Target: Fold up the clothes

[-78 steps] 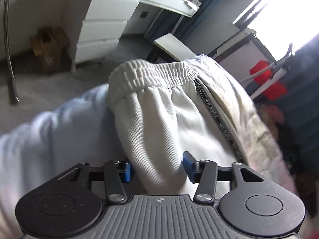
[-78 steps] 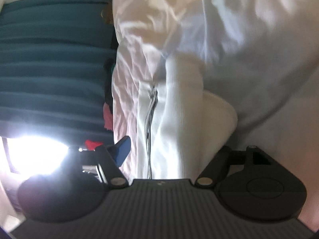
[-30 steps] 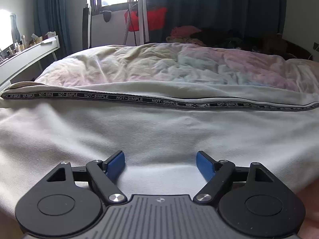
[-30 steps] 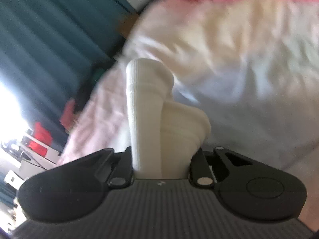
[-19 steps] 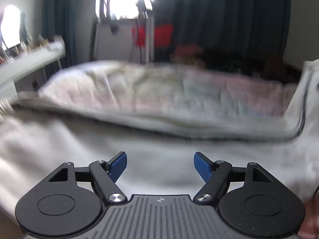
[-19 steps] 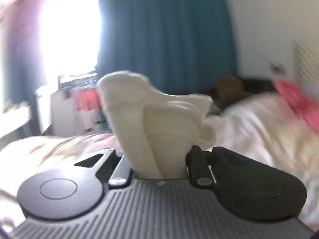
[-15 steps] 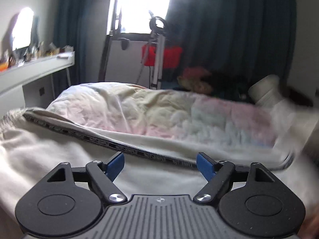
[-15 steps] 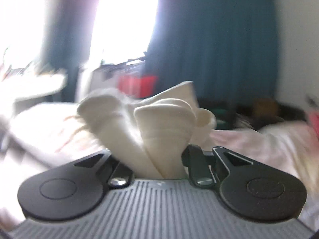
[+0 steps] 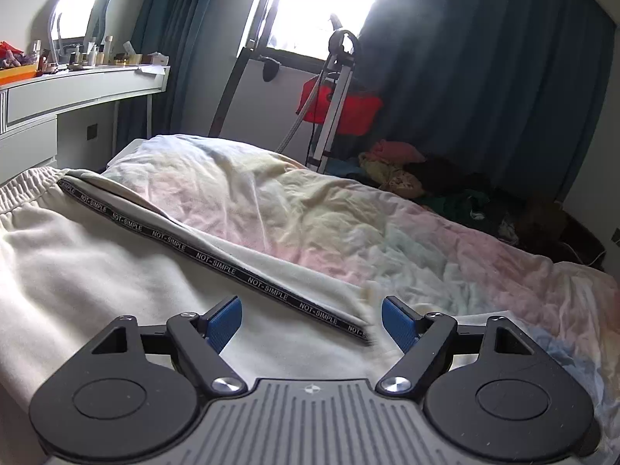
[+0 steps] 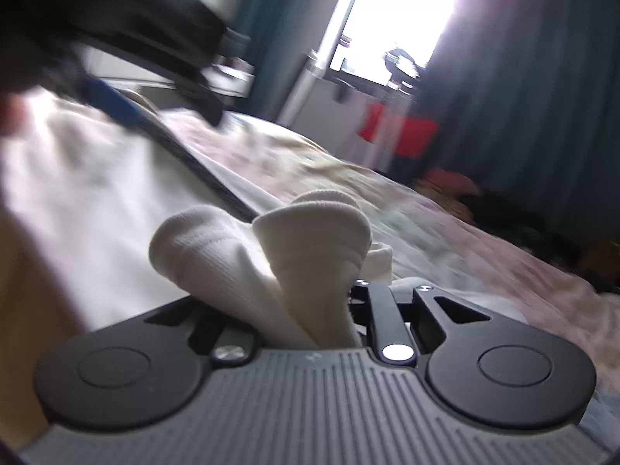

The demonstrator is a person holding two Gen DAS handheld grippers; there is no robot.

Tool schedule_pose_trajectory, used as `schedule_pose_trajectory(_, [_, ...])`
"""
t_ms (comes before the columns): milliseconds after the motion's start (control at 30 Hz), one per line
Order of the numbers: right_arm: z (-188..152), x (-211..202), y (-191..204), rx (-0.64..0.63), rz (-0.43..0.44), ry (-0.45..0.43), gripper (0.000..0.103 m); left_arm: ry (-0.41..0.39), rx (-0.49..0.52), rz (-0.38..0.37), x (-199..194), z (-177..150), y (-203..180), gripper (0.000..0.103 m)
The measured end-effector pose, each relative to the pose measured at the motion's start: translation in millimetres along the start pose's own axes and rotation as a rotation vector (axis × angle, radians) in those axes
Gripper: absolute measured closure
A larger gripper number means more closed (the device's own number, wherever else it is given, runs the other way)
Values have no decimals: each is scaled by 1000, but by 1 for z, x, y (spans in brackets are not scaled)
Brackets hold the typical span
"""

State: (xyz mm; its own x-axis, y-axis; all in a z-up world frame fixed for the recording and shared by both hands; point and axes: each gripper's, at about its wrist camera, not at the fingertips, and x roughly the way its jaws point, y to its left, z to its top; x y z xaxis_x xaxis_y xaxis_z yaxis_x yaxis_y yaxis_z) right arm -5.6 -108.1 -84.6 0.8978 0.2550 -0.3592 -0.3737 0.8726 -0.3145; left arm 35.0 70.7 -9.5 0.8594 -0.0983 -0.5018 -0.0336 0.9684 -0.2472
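Cream sweatpants [image 9: 97, 271] lie spread on the bed, elastic waistband at the far left. A black side stripe [image 9: 217, 263] reading NOT-SIMPLE runs diagonally across them. My left gripper [image 9: 312, 319] is open and empty, hovering low over the pants near the stripe's near end. My right gripper [image 10: 306, 306] is shut on the bunched ribbed leg cuffs [image 10: 310, 240] of the pants and holds them above the fabric. The left gripper [image 10: 116, 58] shows blurred at the upper left of the right wrist view.
The bed has a crumpled pastel duvet [image 9: 387, 224]. A white dressing table [image 9: 77, 89] stands at left. A red bin on a metal stand [image 9: 341, 104] and a clothes pile [image 9: 407, 166] sit by dark curtains under a bright window.
My right gripper has swung the leg cuffs leftward over the pants, folding the legs toward the waistband. My left gripper let go of the fabric and stays open above it.
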Motion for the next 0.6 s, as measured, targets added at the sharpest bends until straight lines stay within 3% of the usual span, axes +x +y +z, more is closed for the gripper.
schedule_pose_trajectory(167, [-5,7,11,45,100,78,80,14,-38,-27,2,1,11,22])
schedule_pose_trajectory(267, [-1,1,-2,145,186,106,54,23,-89,-59,0,2,19,22])
schedule_pose_trajectory(300, [1,-2,-7,193,224,117,36,23,-94,-66,0,3,21,22])
schedule_pose_trajectory(333, [4,-5,-13,241,262,129,25,23,-98,-72,-1,4,21,22])
schedule_pose_trajectory(433, [11,-14,-28,386,375,162,26,42,-65,-103,-10,4,21,22])
schedule_pose_trajectory(567, [20,-41,-67,534,375,59,26,87,-37,-195,-32,-5,24,22])
schedule_pose_trajectory(600, [22,-35,-72,546,370,67,26,95,-28,-228,-35,-7,23,22])
